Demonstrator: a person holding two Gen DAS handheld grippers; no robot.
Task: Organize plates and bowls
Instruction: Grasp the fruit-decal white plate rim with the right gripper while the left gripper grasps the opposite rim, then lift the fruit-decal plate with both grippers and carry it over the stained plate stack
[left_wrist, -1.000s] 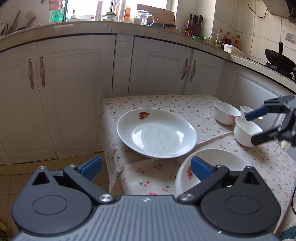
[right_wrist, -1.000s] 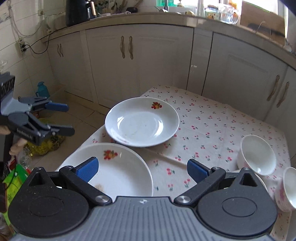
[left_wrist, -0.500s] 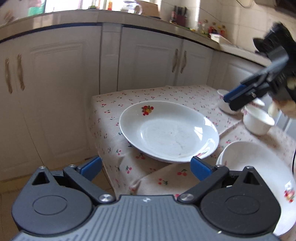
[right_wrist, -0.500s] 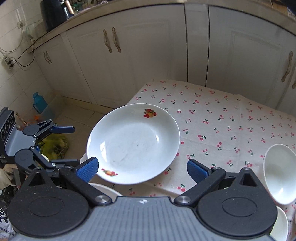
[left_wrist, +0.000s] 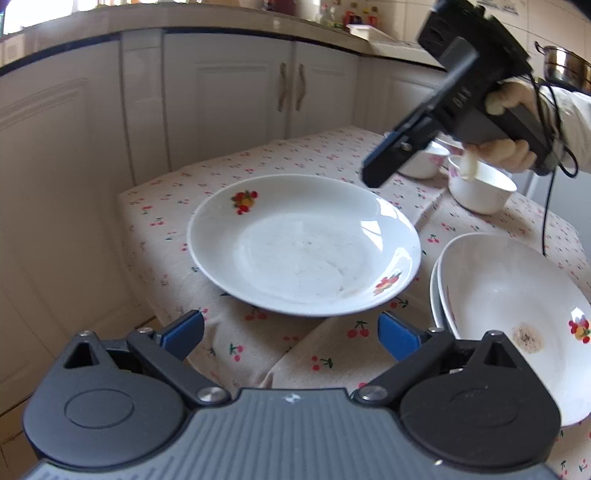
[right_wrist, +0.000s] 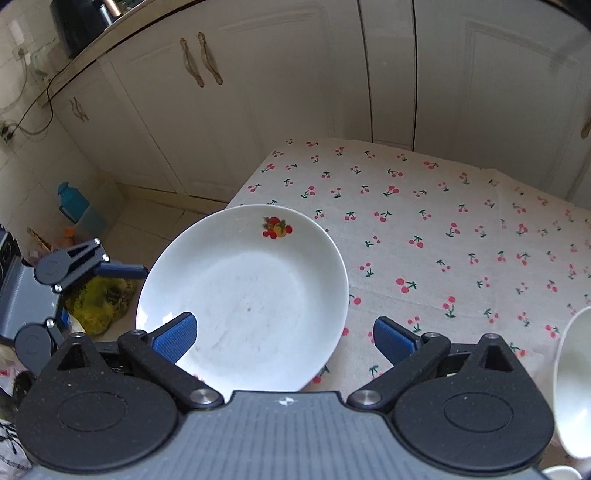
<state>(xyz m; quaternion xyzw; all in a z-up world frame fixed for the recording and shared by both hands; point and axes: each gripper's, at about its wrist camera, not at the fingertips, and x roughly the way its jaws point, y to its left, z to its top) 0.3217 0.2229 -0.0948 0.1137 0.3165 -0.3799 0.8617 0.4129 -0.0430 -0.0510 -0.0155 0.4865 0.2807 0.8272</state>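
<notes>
A white plate with fruit prints lies on the cherry-print tablecloth near the table's left edge; it also shows in the right wrist view. Two stacked white plates lie to its right. Small white bowls stand behind. My left gripper is open and empty, just short of the plate's near rim. My right gripper is open and empty above the plate's right side; in the left wrist view it hangs over the plate's far right rim.
White kitchen cabinets stand behind the table, with a worktop carrying bottles and a pot. On the floor to the left are a teal bottle and a yellow bag. A bowl rim shows at the right.
Both grippers have moved in toward the fruit-print plate. The right gripper has come down over its right side. Both stay open and empty.
</notes>
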